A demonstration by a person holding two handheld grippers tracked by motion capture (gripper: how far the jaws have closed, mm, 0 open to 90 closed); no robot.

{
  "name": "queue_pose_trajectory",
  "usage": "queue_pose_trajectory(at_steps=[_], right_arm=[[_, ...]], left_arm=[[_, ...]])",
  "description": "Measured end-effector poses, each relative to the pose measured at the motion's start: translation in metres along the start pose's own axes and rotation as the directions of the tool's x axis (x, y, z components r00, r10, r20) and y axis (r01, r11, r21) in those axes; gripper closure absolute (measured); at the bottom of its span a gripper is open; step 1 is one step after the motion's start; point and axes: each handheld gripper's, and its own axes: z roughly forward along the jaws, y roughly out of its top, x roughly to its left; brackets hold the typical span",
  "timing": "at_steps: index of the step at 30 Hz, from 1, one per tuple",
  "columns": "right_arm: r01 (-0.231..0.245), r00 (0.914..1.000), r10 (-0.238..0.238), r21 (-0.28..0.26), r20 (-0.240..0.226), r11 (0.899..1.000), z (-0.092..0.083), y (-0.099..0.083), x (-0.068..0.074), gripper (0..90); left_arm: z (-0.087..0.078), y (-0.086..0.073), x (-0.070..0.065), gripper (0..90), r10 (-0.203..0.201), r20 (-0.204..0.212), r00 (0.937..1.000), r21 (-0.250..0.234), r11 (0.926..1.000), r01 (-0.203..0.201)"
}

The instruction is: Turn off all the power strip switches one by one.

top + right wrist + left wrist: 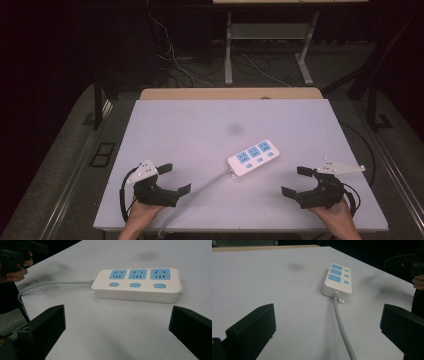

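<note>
A white power strip [253,157] with three blue sockets and three blue buttons lies on the white table [200,125], right of centre; it is also seen as the power strip [337,278] and the power strip [137,284]. Its grey cable [200,187] runs toward the front edge. My left gripper [175,179] rests at the front left, open and holding nothing. My right gripper [297,181] rests at the front right, open too, with nothing between its fingers. Both point toward the strip from a short way off.
A wooden strip [230,93] borders the table's far edge. Beyond it stand metal desk legs [228,50] and loose cables on the floor [260,65]. A faint dark smudge [234,128] marks the tabletop behind the strip.
</note>
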Motion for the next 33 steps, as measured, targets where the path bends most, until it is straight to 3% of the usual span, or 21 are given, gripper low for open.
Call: queue_pose_trajectory(at_steps=[33], right_arm=[[-0.032, 0.9990, 0.030, 0.040, 0.033, 0.999, -0.0010, -0.0003, -0.0090, 0.5]], left_arm=[[0.0043, -0.0027, -0.0070, 0.0, 0.017, 0.034, 0.9993, 0.024, 0.9996, -0.017]])
